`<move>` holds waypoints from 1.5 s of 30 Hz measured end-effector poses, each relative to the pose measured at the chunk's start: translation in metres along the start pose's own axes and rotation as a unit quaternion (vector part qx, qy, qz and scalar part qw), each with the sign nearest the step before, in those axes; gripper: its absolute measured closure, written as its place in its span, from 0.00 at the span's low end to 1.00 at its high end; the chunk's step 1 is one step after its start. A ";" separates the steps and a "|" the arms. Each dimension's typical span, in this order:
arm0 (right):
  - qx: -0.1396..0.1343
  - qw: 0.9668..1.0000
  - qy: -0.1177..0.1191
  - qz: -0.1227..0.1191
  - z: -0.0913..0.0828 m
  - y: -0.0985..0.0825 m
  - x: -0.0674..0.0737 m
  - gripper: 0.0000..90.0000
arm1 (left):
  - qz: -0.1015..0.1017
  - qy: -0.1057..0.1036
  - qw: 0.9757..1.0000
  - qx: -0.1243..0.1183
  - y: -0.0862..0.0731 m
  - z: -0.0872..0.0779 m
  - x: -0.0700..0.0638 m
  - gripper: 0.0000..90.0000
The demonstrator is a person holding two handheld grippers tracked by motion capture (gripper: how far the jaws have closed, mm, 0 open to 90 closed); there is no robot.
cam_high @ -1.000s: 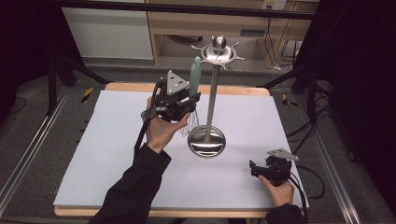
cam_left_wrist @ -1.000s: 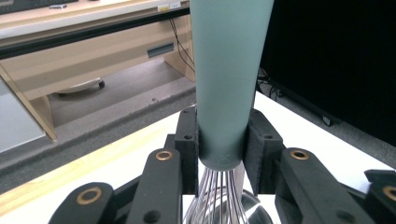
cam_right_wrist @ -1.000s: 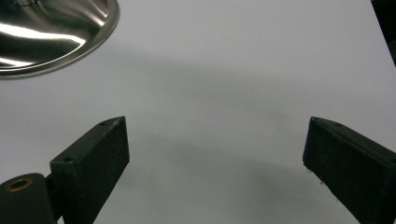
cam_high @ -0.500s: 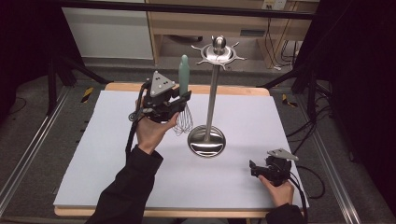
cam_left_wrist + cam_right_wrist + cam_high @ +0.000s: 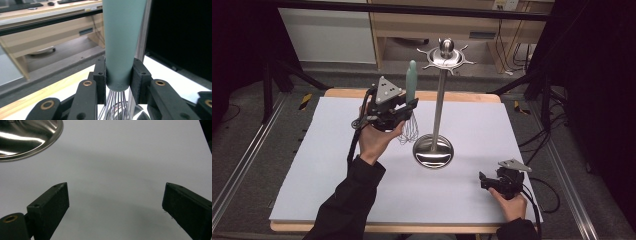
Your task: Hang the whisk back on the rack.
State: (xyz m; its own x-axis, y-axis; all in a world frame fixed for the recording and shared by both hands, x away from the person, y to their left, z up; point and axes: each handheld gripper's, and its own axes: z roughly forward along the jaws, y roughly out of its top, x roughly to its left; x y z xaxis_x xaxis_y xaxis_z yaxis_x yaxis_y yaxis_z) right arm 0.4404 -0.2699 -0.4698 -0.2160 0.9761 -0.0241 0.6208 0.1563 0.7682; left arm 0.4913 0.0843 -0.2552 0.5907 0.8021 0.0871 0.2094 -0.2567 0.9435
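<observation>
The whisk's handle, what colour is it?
Pale teal green; the whisk handle shows best in the left gripper view, clamped between the left tongs.

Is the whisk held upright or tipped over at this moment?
Upright. The left gripper is shut on the whisk near the base of its green handle, which points straight up, the wires hanging below beside the stand.

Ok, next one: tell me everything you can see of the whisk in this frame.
The whisk has a smooth, pale green handle that tapers to a rounded tip, apparently silicone or plastic, with thin metal wire loops below. It stands upright, handle up and wires down, lifted above the white table, left of the steel stand's pole. The left gripper clamps the handle's lower end, just above the wires, one black jaw on each side. Nothing else visibly touches it.
</observation>
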 end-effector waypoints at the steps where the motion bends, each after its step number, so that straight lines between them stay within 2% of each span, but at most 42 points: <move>1: 0.001 1.000 0.000 0.004 0.000 0.000 0.001 0.08 | -0.004 0.001 1.000 0.002 0.000 0.001 -0.002 0.77; 4: 0.001 1.000 0.001 0.003 0.000 0.000 0.001 0.08 | -0.003 0.003 1.000 0.006 0.001 0.002 -0.005 0.77; 6: 0.000 1.000 0.001 0.007 -0.001 0.000 0.001 0.08 | -0.006 -0.004 1.000 0.003 0.002 0.003 -0.007 0.76; 7: -0.001 1.000 0.000 0.001 0.000 0.000 -0.001 0.08 | 0.001 -0.002 1.000 0.002 0.002 0.003 -0.009 0.76; 10: 0.001 1.000 0.000 0.002 0.000 0.000 -0.001 0.08 | 0.002 0.000 1.000 0.002 0.003 0.002 -0.011 0.76; 13: -0.001 1.000 0.001 0.000 0.000 0.000 0.000 0.08 | -0.005 0.014 1.000 0.014 0.006 0.003 -0.015 0.76; 18: 0.001 1.000 0.001 0.002 0.000 0.000 0.000 0.08 | -0.001 0.020 1.000 0.016 0.008 0.005 -0.019 0.76; 23: 0.000 1.000 0.002 0.001 0.000 0.000 0.000 0.08 | -0.002 0.029 0.999 0.029 0.011 0.012 -0.022 0.77; 30: 0.000 1.000 0.002 0.002 0.000 0.000 0.000 0.08 | -0.004 0.028 0.999 0.023 0.010 0.019 -0.021 0.76; 32: 0.001 1.000 0.003 0.002 0.000 0.000 0.001 0.08 | -0.007 0.032 0.999 0.017 0.011 0.023 -0.023 0.76; 34: 0.002 1.000 0.004 0.000 0.000 0.000 0.001 0.08 | -0.013 0.026 0.999 0.014 0.011 0.026 -0.026 0.76; 37: 0.001 1.000 0.003 0.001 0.000 0.000 0.000 0.08 | -0.007 0.028 0.999 0.015 0.011 0.027 -0.025 0.76; 39: 0.002 1.000 0.004 0.002 0.000 0.000 0.001 0.08 | -0.007 0.031 0.999 0.009 0.010 0.028 -0.023 0.76; 44: 0.002 1.000 0.004 -0.004 0.000 0.000 0.001 0.08 | -0.011 0.018 1.000 -0.004 0.007 0.029 -0.022 0.75; 45: 0.002 1.000 0.004 -0.003 0.000 0.000 0.001 0.08 | -0.006 0.016 1.000 -0.016 0.005 0.030 -0.021 0.72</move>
State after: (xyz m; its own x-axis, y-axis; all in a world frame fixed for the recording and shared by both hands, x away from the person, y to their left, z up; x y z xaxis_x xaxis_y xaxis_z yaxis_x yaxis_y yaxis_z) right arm 0.4402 -0.2691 -0.4698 -0.2261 0.9738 -0.0237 0.6218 0.1630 0.7660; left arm 0.5032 0.0495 -0.2620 0.5637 0.8215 0.0861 0.1909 -0.2310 0.9541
